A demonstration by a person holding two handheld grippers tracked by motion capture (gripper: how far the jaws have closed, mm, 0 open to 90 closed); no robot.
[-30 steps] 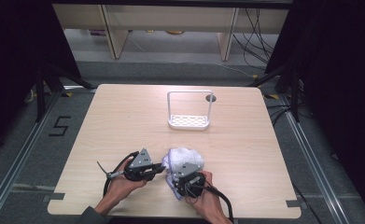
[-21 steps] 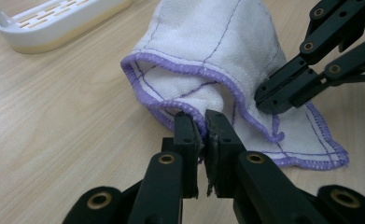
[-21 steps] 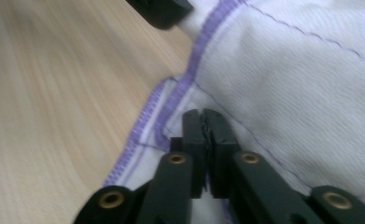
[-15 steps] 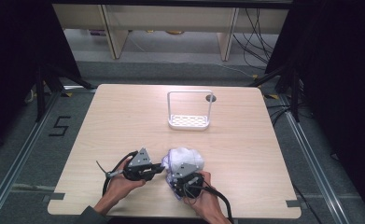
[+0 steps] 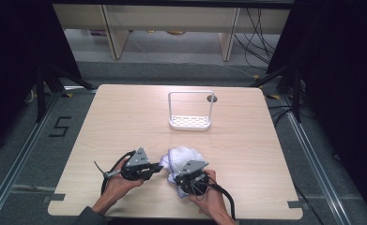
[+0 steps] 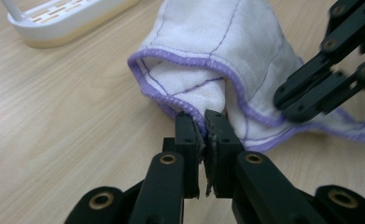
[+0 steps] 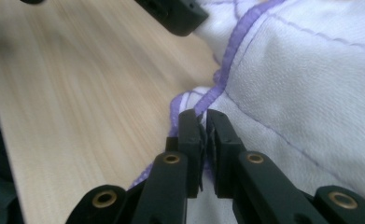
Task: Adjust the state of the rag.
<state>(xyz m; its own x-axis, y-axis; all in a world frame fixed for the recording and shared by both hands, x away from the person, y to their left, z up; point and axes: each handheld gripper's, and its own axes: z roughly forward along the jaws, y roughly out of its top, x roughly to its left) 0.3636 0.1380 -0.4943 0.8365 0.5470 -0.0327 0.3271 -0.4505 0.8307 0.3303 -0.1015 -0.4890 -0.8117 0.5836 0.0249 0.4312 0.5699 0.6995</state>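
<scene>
Gripping now at both hems: white cloth with purple stitched edge (image 5: 183,159), bunched at the near edge of the wooden table (image 5: 125,117). Right gripper (image 7: 203,122) has just closed on its edge; left gripper (image 6: 202,123) is clamped on another. Cloth looks ready for lifting or spreading.

One sign can be read: a black number 5 (image 5: 59,126) is marked on the grey floor (image 5: 21,154), to the left of the table (image 5: 125,112), near its far left part. On the table and on the other things no text can be read
</scene>
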